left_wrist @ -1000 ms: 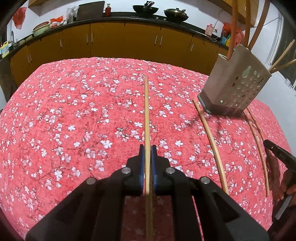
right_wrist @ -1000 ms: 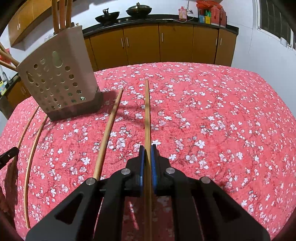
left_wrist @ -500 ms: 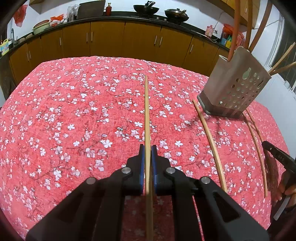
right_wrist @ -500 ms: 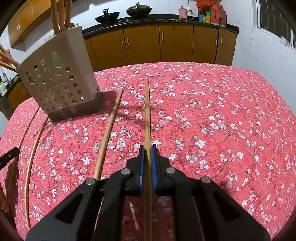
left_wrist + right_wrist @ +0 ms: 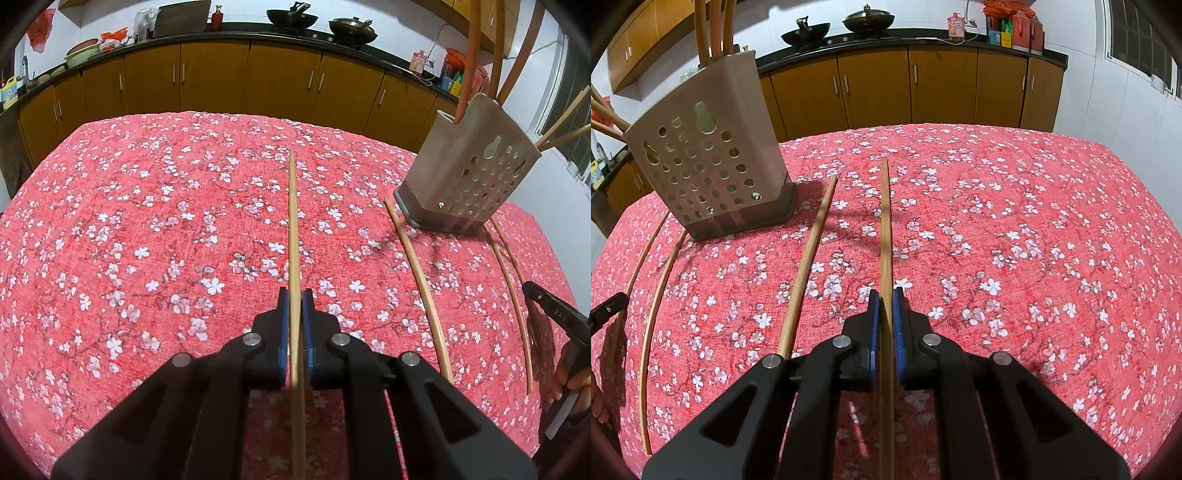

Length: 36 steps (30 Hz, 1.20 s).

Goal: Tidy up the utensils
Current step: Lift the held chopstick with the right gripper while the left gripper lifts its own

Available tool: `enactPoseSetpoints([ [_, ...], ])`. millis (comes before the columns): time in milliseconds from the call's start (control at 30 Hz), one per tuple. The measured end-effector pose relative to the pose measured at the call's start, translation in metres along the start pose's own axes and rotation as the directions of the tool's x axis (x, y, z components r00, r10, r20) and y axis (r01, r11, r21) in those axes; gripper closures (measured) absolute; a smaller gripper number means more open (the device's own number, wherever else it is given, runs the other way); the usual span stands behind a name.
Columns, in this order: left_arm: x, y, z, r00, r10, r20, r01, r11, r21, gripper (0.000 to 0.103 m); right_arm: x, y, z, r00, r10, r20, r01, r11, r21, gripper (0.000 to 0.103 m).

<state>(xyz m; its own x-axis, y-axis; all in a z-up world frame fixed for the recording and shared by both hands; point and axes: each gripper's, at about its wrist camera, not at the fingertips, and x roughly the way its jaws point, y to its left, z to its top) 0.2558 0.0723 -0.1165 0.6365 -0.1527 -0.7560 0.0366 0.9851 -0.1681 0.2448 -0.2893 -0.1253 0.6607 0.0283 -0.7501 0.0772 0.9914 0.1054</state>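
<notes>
The left hand-held gripper point(image 5: 294, 295) is closed on one chopstick point(image 5: 293, 221), and the right hand-held gripper point(image 5: 885, 295) is closed on another chopstick point(image 5: 885, 229). Both sticks point forward over the red flowered bench point(image 5: 129, 240); the perforated utensil holder point(image 5: 705, 173) stands between the two grippers, with loose chopsticks point(image 5: 809, 266) lying beside it

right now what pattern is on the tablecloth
Red tablecloth with small white and pink blossoms on dark twigs; clearest in the left wrist view.

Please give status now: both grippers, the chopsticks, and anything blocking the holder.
Left gripper shut on chopstick. Right gripper shut on second chopstick. Three loose chopsticks lie beside holder. Path to holder clear.
</notes>
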Motion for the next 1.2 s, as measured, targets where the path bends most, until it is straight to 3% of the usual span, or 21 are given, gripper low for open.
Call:
enactPoseSetpoints([
  [433, -0.003, -0.014, -0.006, 0.998, 0.058, -0.001, -0.058, 0.997, 0.051, 0.093, -0.009, 0.002, -0.008, 1.000, 0.004, -0.001, -0.004, 1.000, -0.019, 0.094],
  [1200, -0.009, -0.012, -0.011, 0.998, 0.064, -0.006, -0.064, 0.997, 0.044, 0.093, -0.010, -0.001, -0.010, 1.000, 0.018, -0.003, -0.018, 1.000, -0.012, 0.094],
])
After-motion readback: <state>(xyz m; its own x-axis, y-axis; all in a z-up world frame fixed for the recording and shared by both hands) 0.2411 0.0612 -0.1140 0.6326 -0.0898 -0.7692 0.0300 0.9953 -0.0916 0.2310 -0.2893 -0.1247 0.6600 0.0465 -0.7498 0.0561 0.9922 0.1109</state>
